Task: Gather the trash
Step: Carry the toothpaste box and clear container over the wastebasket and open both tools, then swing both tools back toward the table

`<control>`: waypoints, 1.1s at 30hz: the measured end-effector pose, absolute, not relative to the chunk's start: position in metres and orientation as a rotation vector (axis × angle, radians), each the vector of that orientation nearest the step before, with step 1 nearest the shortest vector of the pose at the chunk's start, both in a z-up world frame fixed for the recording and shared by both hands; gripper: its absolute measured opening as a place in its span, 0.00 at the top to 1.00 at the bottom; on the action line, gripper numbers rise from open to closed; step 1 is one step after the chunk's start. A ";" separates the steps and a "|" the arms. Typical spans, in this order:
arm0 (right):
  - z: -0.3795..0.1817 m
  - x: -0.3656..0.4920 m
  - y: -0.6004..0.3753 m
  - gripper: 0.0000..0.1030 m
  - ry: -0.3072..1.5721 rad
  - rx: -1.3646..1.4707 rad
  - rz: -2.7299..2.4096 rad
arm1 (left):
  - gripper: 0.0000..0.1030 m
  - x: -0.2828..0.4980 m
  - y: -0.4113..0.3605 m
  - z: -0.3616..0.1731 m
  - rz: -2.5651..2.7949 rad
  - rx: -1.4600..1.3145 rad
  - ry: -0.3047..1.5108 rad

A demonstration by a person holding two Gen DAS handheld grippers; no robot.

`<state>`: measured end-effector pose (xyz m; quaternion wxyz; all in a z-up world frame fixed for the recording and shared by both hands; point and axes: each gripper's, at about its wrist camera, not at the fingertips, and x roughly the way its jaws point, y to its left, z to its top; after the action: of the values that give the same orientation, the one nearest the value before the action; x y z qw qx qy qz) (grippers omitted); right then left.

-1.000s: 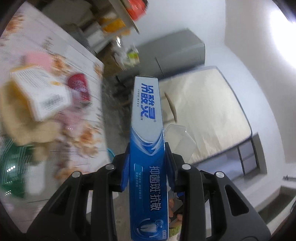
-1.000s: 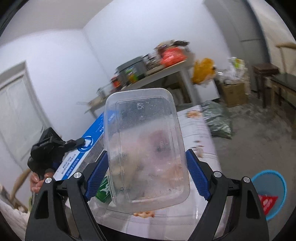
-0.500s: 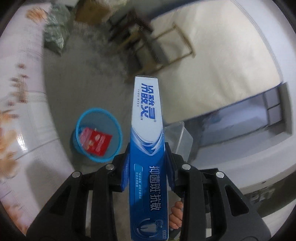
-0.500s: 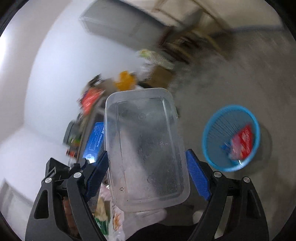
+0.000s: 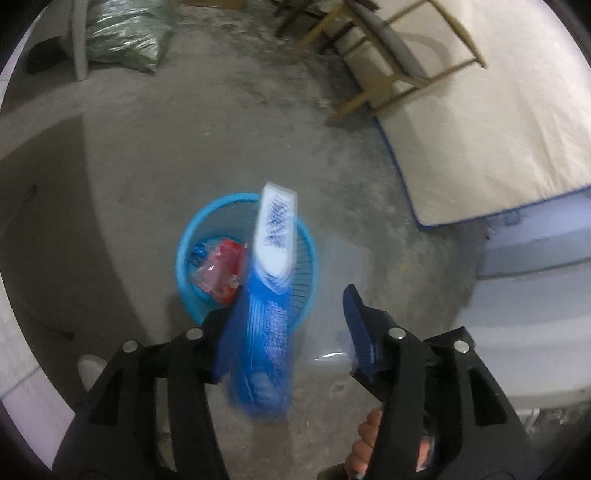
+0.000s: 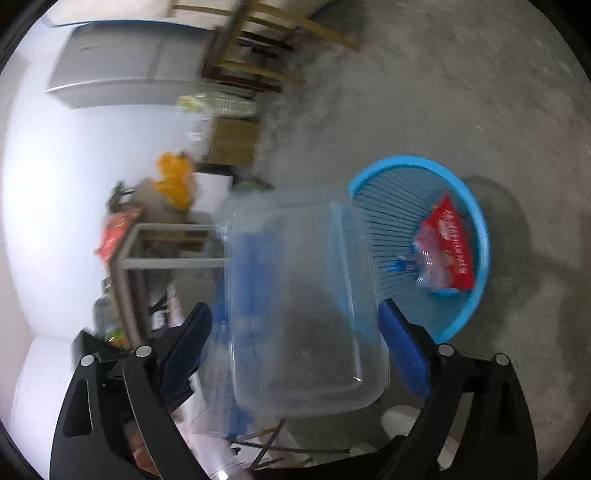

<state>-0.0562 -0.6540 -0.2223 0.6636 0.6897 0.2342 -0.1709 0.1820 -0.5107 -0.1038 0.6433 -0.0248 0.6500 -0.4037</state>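
A blue mesh basket (image 5: 192,236) stands on the concrete floor with a red snack packet (image 5: 218,269) inside. My left gripper (image 5: 290,310) hangs above it, jaws opening. The blue-and-white toothpaste box (image 5: 275,236) is blurred and slips out between them, leaning toward the left pad, clear of the right one. In the right wrist view the basket (image 6: 417,162) and the packet (image 6: 448,247) lie just right of my right gripper (image 6: 295,325). Its jaws are opening too. A clear plastic container (image 6: 295,306), blurred, sits loose between the pads with a gap on the left.
A wooden chair (image 5: 391,74), a mattress (image 5: 480,129) and a green bag (image 5: 122,29) lie beyond the basket. The right wrist view shows a grey cabinet (image 6: 122,66), a cardboard box (image 6: 236,140), an orange bag (image 6: 173,181) and a metal table frame (image 6: 166,243).
Both grippers swung down over the blue basket. Both pairs of jaws widened, letting go of the toothpaste box and the clear container, which now slide out blurred.
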 end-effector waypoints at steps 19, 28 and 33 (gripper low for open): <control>-0.189 -0.085 -0.617 0.14 0.575 1.428 -0.399 | 0.43 0.186 -0.423 -0.038 -0.894 -0.141 1.353; -0.109 -0.091 -0.570 0.14 0.650 1.178 -0.379 | 0.37 0.152 -0.348 0.024 -0.960 -0.119 1.174; -0.065 -0.080 -0.537 0.14 0.680 1.062 -0.318 | 0.34 0.131 -0.294 0.051 -0.962 -0.104 1.060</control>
<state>-0.0800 -0.5370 -0.0652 0.7959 0.4944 0.3165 -0.1482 0.1306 -0.2939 0.0507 0.7535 -0.0477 0.4856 -0.4407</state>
